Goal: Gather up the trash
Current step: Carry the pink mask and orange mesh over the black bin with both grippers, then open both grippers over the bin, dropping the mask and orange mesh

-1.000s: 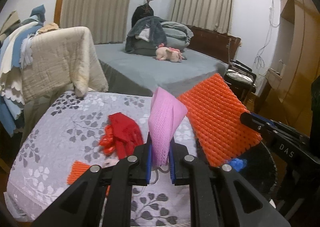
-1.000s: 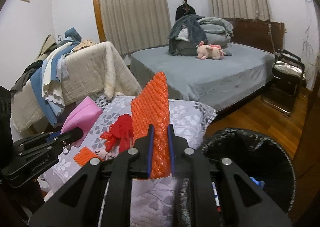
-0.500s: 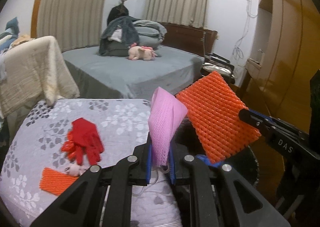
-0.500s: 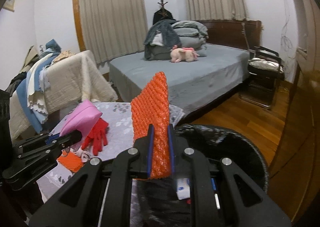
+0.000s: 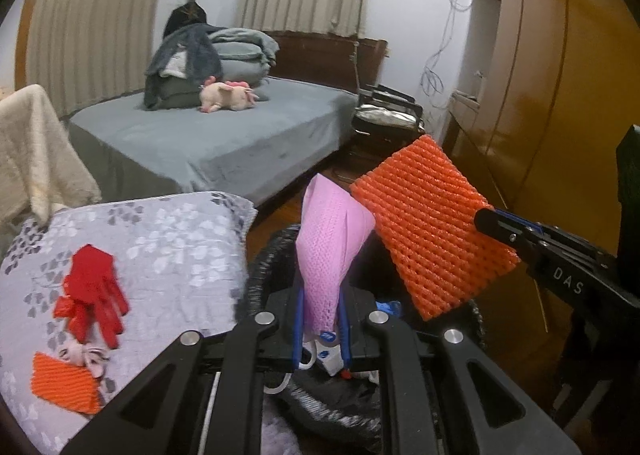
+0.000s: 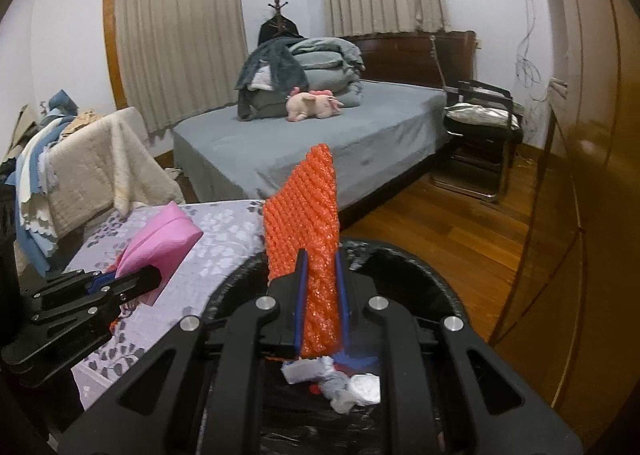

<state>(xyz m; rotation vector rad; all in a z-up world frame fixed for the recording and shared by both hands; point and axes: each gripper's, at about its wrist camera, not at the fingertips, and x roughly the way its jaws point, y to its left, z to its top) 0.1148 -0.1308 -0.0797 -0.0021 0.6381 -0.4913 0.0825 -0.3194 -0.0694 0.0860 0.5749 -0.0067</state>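
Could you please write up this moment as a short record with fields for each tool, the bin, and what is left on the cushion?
left tool: shut on pink foam net, over the bin
right tool: shut on orange foam net, over the bin
bin: black-lined, open, some paper scraps inside
cushion: floral cover, beside the bin
left on cushion: red glove, small orange net, pale crumpled scrap

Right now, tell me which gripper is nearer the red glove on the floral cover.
Left. The left gripper, shut on the pink foam net, hangs just past the cover's edge from the red glove. The right gripper, clamping the orange foam net, is farther off, beyond the bin.
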